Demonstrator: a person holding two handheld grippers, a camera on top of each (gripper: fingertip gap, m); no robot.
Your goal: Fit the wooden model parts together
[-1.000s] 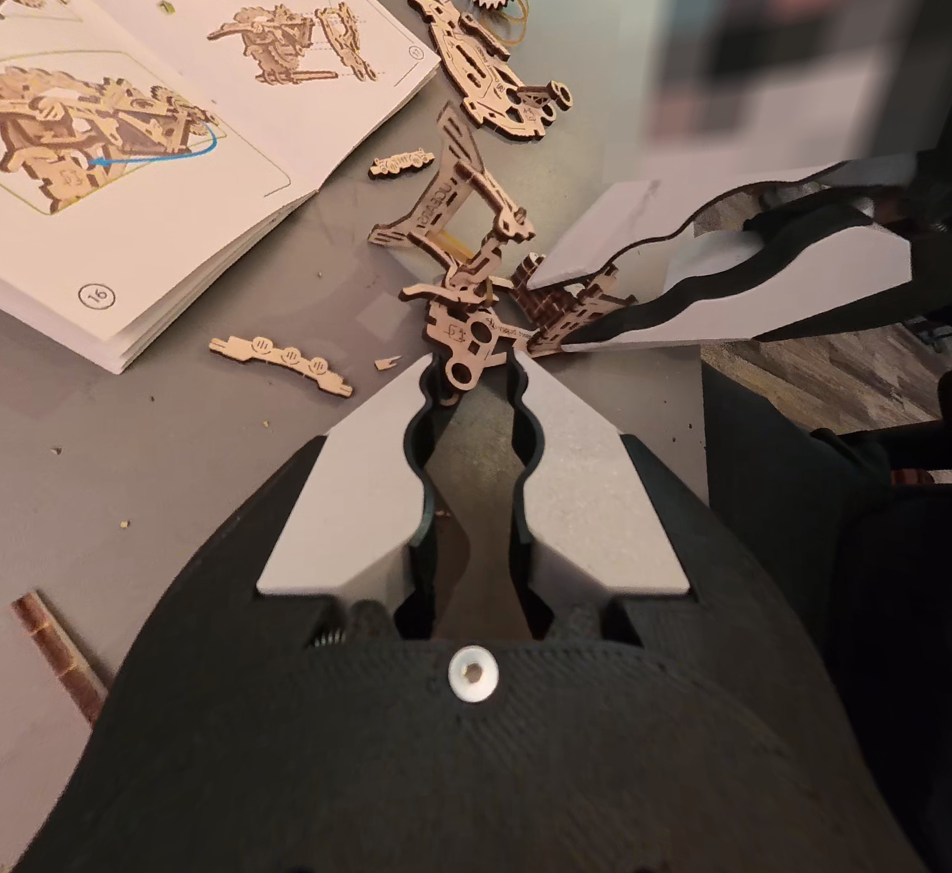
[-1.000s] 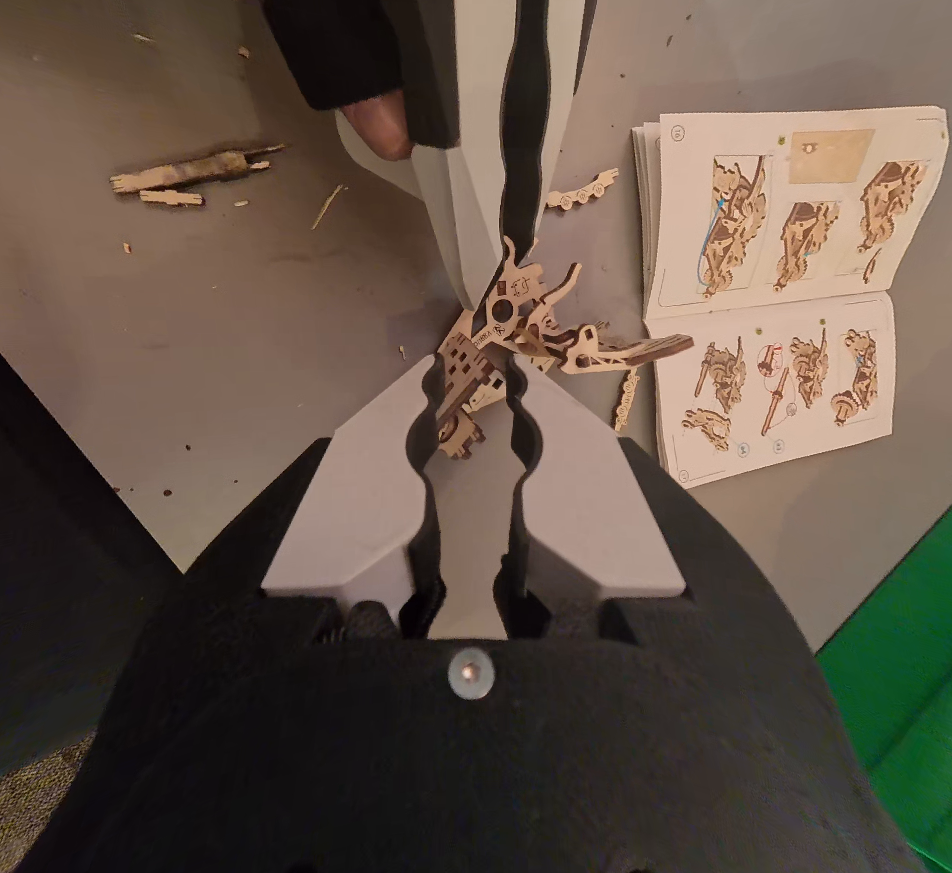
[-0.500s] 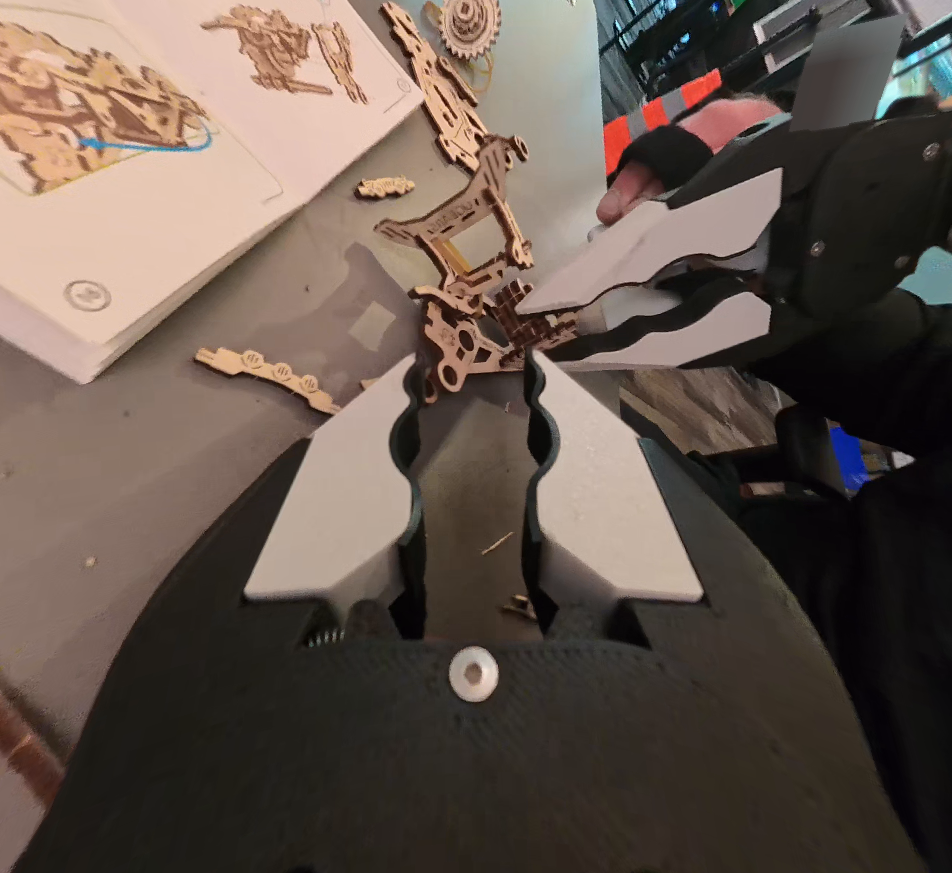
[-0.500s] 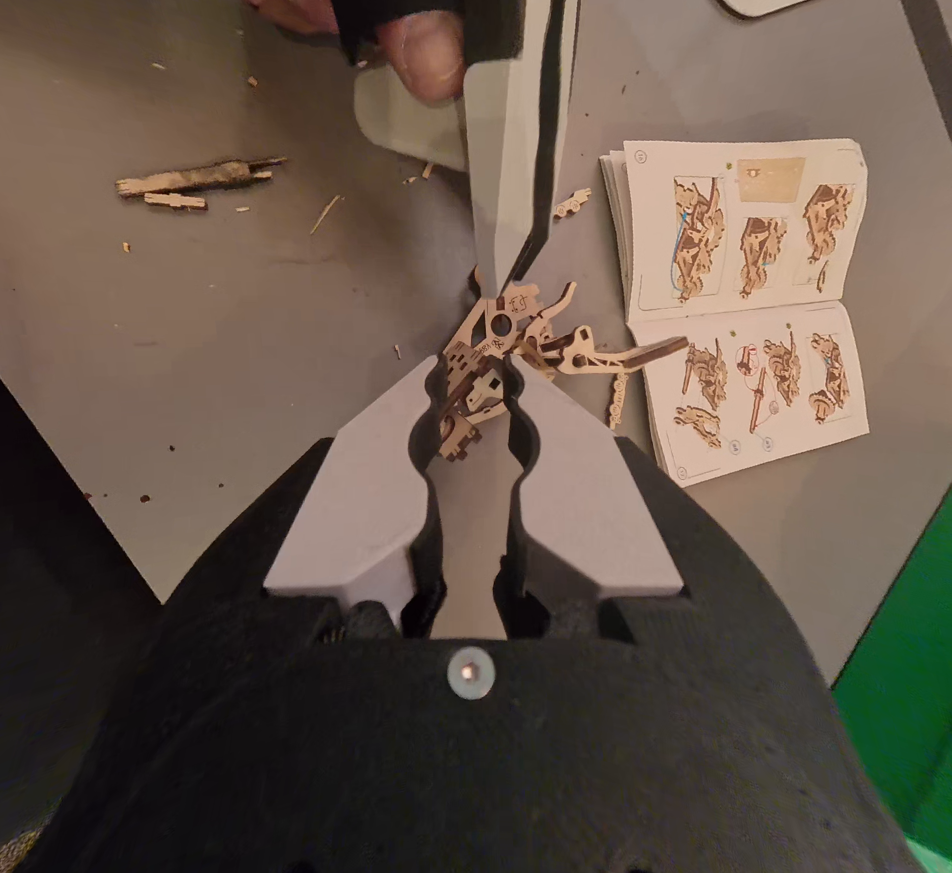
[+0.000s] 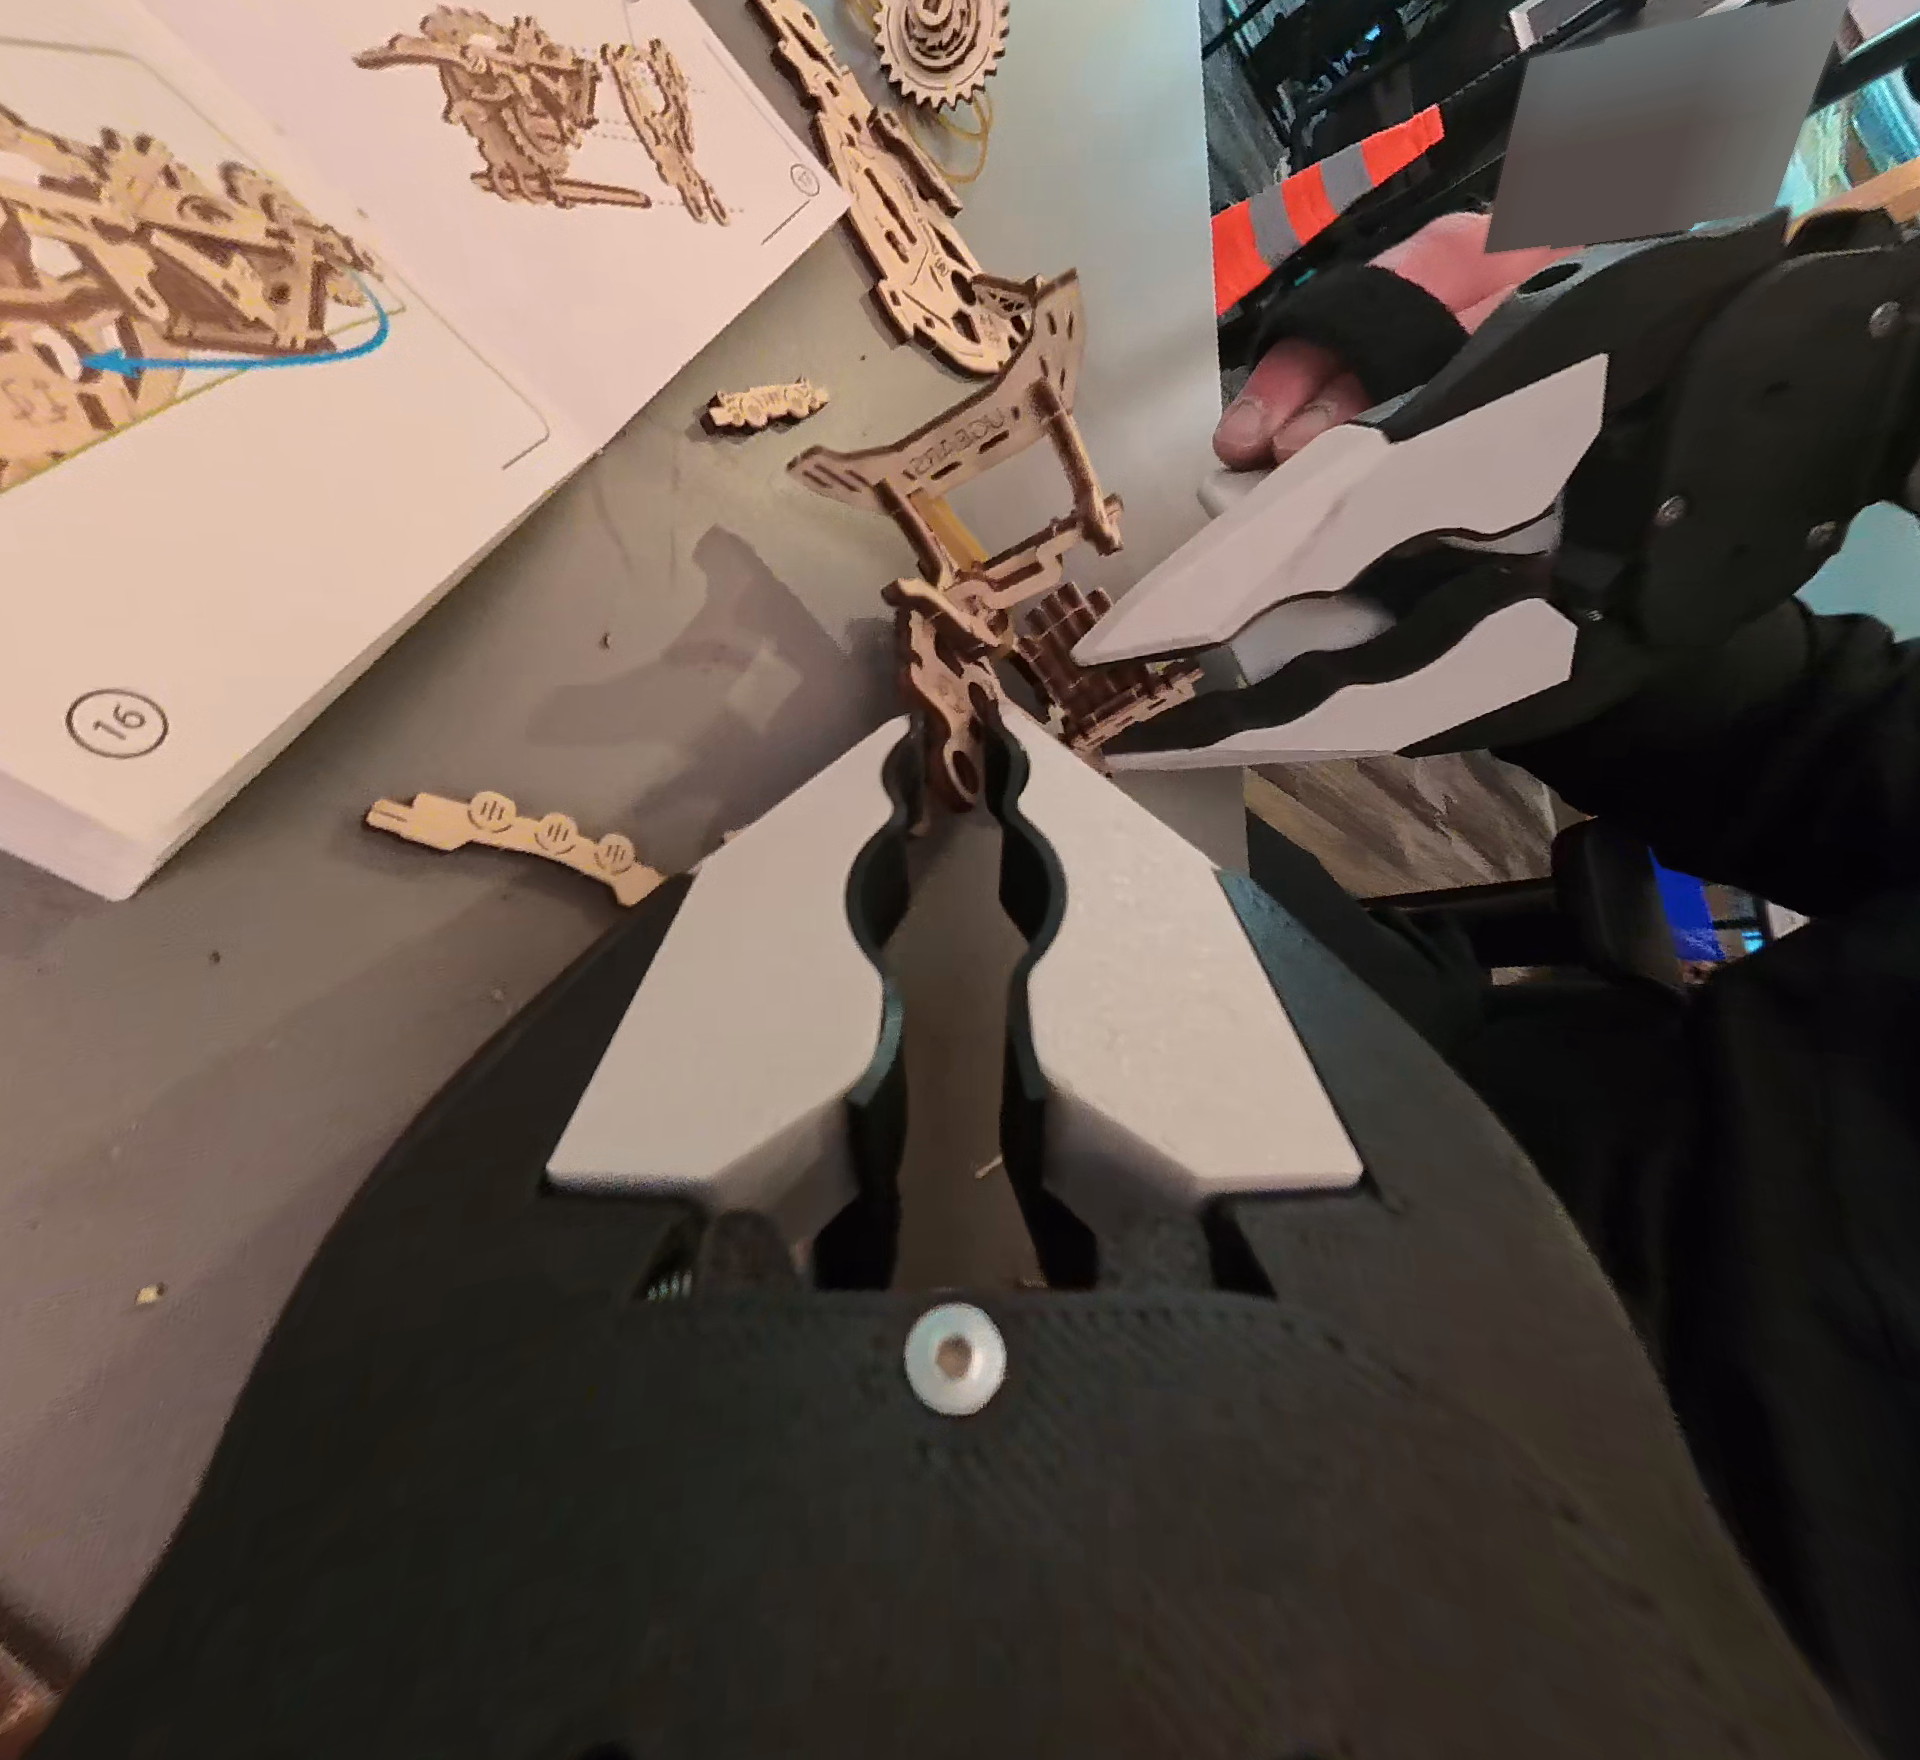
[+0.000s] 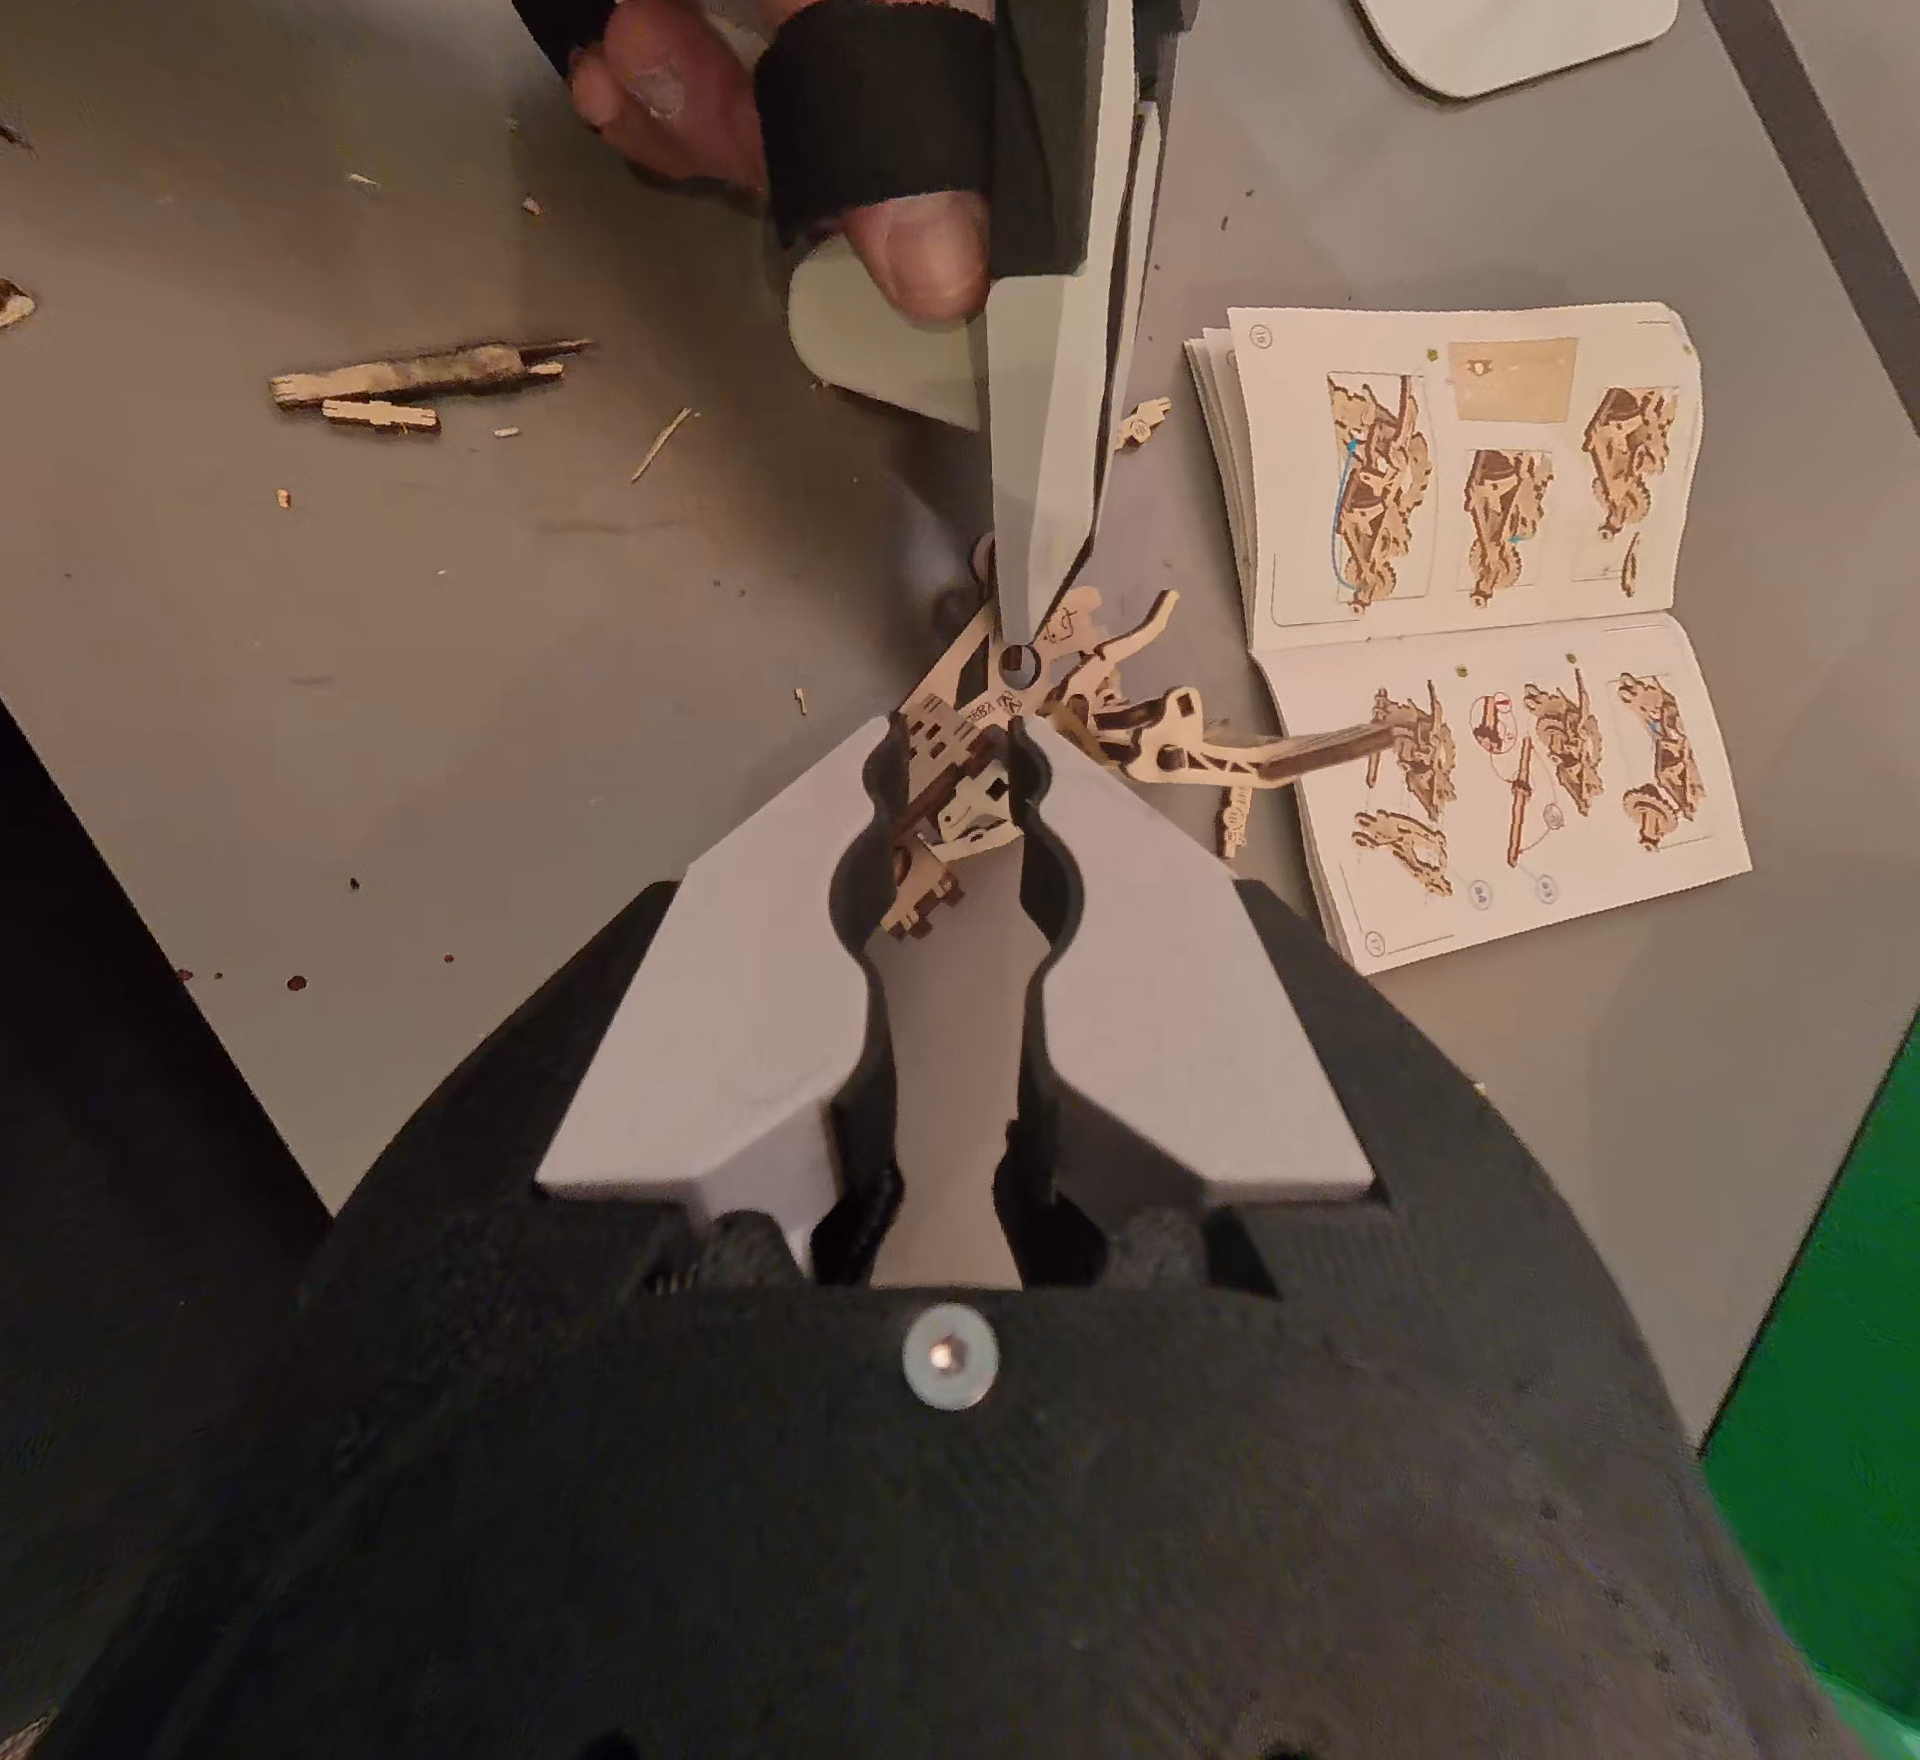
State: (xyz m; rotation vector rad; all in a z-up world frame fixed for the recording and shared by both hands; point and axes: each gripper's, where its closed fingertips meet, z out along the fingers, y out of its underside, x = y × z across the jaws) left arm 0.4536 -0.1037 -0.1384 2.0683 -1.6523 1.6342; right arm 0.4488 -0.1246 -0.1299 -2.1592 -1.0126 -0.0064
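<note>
A partly built wooden model (image 5: 977,609) is held above the grey table (image 5: 312,1035) between both grippers. My left gripper (image 5: 951,739) is shut on the model's thin flat plate with a round hole, seen edge-on between its pads. In the right wrist view the left gripper (image 6: 1023,614) comes down from the top and pinches that plate (image 6: 1039,661). My right gripper (image 6: 956,739) is shut on the model's slotted block end (image 6: 951,775). It also shows in the left wrist view (image 5: 1096,708), reaching in from the right. A lever arm (image 6: 1278,754) sticks out to the right.
An open instruction booklet (image 5: 312,360) lies left of the model; it also shows in the right wrist view (image 6: 1475,630). Loose parts lie nearby: a gear (image 5: 940,32), a long plate (image 5: 894,193), a curved strip (image 5: 520,832). Wood scraps (image 6: 416,380) lie on the table. The table edge (image 5: 1205,308) is close on the right. The grippers are tip to tip, or close to it. My right gripper's tips are some 15 cm from the gear (image 5: 940,32).
My left gripper opened wide half a second ago and has now closed on the model's holed plate. My right gripper kept its hold on the block end throughout.
</note>
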